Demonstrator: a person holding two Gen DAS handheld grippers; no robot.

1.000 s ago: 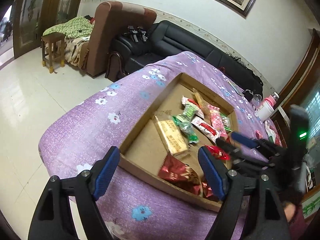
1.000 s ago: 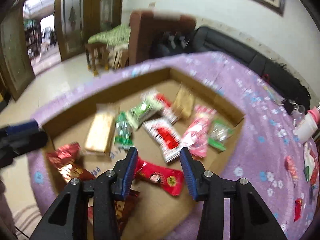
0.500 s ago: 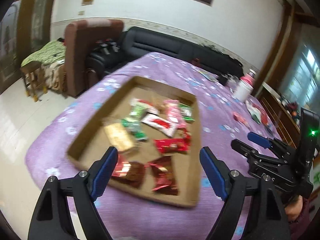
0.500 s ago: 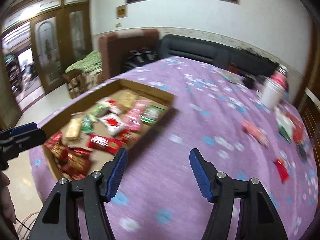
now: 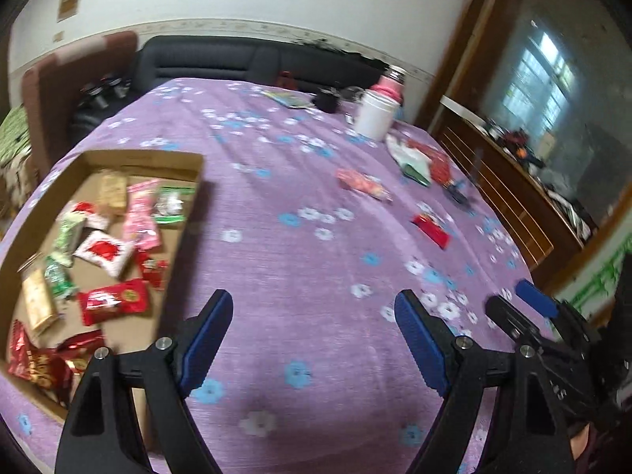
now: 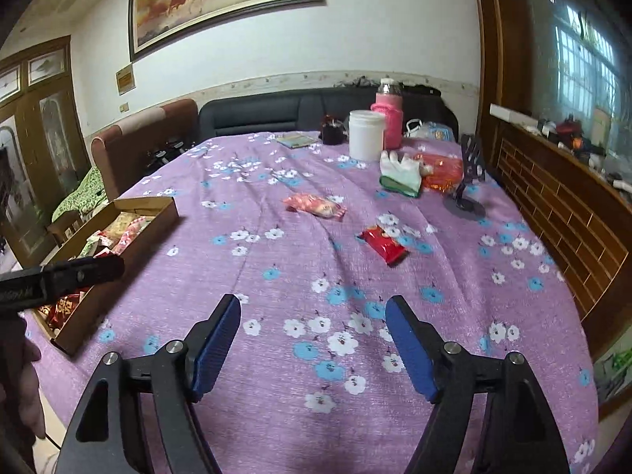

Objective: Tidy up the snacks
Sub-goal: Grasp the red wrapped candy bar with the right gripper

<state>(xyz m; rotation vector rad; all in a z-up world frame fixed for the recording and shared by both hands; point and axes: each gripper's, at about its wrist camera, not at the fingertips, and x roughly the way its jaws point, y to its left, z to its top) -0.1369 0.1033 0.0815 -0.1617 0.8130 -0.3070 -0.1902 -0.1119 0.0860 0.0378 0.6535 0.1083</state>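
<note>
On the purple tablecloth | cardboard tray at left: most snacks loaded | remaining: red packet, pink packet, well apart from tray | left gripper, right gripper: fingers spread, empty.

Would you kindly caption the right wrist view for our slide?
Open right gripper over the purple cloth, facing two loose snacks, snack box at left.

Cardboard tray of snacks at left, red packet on purple cloth, left gripper fingers spread
</note>
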